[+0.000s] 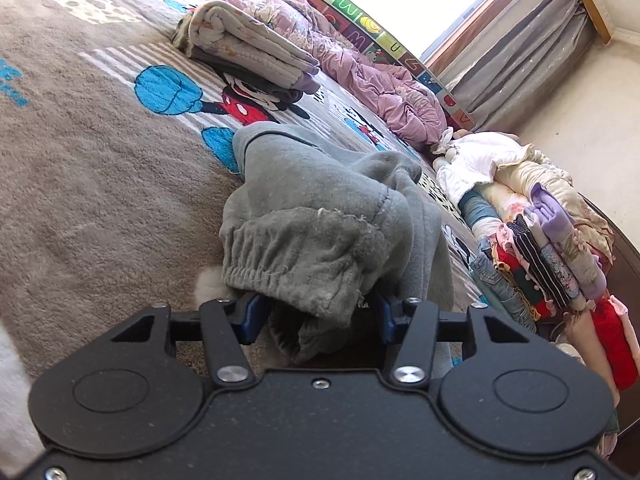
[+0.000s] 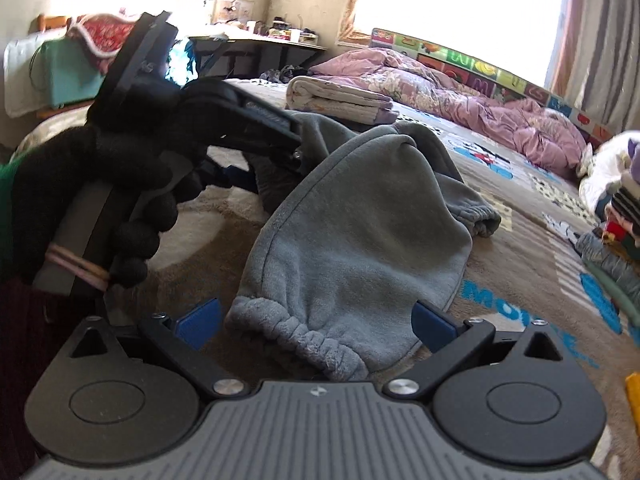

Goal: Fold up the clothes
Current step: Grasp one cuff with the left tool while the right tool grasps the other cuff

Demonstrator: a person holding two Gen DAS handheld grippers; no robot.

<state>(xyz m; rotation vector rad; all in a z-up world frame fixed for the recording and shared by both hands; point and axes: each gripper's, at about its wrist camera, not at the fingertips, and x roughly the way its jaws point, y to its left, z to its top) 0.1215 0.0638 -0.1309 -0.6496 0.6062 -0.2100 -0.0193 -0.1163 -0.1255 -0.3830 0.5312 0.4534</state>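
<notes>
- The grey fleece garment (image 1: 320,216) lay bunched on the cartoon-print bed cover (image 1: 80,184), near the middle of the bed.
- The left gripper (image 1: 316,316) had its blue pads set apart with an elastic cuff of the garment draped between them; whether the pads pinched the cloth could not be told.
- The right gripper (image 2: 316,328) stood wide open, its blue pads on either side of another elastic cuff, not touching it.
- A black-gloved hand (image 2: 100,184) held the left gripper in the right wrist view.
- A folded pale quilt (image 1: 248,44) lay farther up the bed; a purple duvet (image 1: 360,64) lay along the far edge.
- A stack of folded clothes (image 1: 552,256) sat at the right.
</notes>
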